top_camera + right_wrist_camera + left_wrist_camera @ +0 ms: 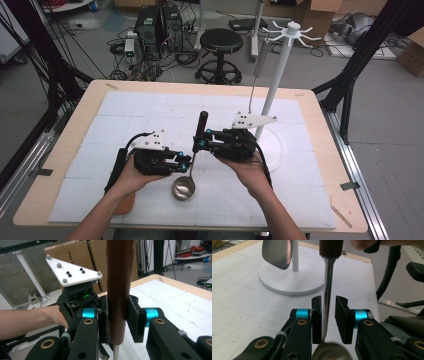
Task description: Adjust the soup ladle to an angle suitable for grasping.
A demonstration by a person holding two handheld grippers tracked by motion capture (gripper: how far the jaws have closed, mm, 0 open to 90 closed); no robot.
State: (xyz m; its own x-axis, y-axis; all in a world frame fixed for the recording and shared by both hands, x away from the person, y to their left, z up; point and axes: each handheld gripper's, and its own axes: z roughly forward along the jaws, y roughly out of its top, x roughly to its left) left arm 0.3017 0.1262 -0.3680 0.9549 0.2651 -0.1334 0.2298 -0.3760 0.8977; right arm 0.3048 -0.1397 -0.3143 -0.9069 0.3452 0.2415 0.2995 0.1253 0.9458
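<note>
high view — ladle [184,187] mid-table, roomy

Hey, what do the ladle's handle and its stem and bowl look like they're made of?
Handle: seems to be dark wood, reddish-brown with a faint lengthwise grain and a dull sheen. Stem and bowl: probably polished steel, silver and mirror-bright, reflecting their surroundings.

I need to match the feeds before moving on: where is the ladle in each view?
High view: ladle at table centre, bowl down, between both grippers.
Left gripper view: its metal shaft runs up between the fingers.
Right gripper view: its wooden handle stands clamped at centre.
Shared landmark: the white stand, its base, its pole.
</note>
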